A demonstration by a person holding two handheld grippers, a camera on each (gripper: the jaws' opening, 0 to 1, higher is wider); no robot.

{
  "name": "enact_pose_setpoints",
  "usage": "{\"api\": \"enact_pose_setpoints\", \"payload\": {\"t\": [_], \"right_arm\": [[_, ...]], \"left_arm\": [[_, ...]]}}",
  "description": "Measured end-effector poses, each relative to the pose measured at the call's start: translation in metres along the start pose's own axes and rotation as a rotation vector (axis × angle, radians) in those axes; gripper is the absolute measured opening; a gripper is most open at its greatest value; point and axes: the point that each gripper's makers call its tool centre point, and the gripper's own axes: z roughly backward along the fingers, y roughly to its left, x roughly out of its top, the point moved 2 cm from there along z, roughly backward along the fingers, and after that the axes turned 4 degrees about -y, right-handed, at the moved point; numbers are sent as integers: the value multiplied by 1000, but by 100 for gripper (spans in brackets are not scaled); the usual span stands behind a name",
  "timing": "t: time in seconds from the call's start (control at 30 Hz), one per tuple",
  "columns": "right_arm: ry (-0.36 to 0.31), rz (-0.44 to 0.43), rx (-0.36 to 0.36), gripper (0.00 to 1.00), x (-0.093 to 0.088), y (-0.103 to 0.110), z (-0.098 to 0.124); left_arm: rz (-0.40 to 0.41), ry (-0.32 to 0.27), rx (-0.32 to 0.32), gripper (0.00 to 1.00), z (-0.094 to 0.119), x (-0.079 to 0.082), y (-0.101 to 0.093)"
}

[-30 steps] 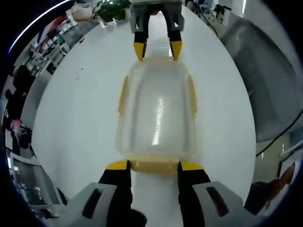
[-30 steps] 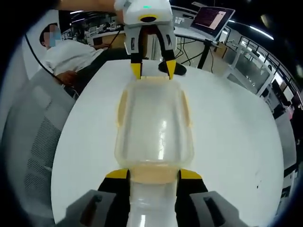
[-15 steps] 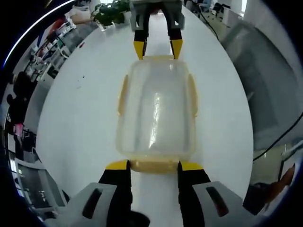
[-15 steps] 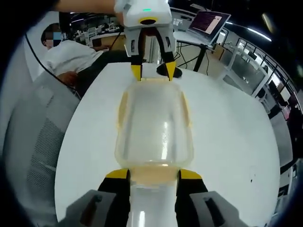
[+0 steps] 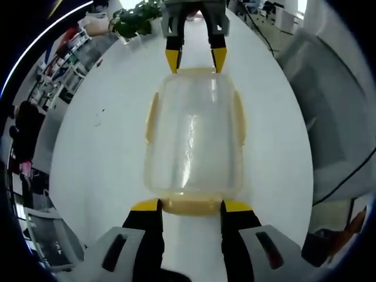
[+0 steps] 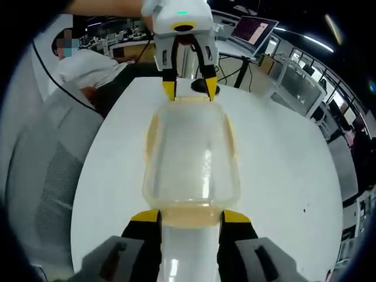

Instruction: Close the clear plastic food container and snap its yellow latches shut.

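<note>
white table [image 5: 100, 153] bare around container [image 5: 194, 141] | both claws spread at end latches

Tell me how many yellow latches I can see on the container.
4: one at the left tongs, one at the right tongs on the far end, one on each long side of the container.

One container [image 5: 194, 141], four yellow latches [image 5: 191, 205], two grippers [image 5: 191, 208], one laptop [image 6: 255, 26].

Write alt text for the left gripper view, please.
A clear plastic food container with yellow latches lies on a white table, the left tool at its near end latch and the right tool at its far end.
</note>
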Motion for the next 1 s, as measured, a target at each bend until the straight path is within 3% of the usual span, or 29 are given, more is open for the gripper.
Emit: {"api": "enact_pose_setpoints", "payload": {"t": [0.63, 1.0], "right_arm": [[25, -22, -15, 35, -53, 4, 36], [33, -38, -12, 35, -81, 6, 53]], "left_arm": [[-37, -10, -11, 35, -27, 59, -1], [-34, -25, -23, 35, -46, 85, -3]]}}
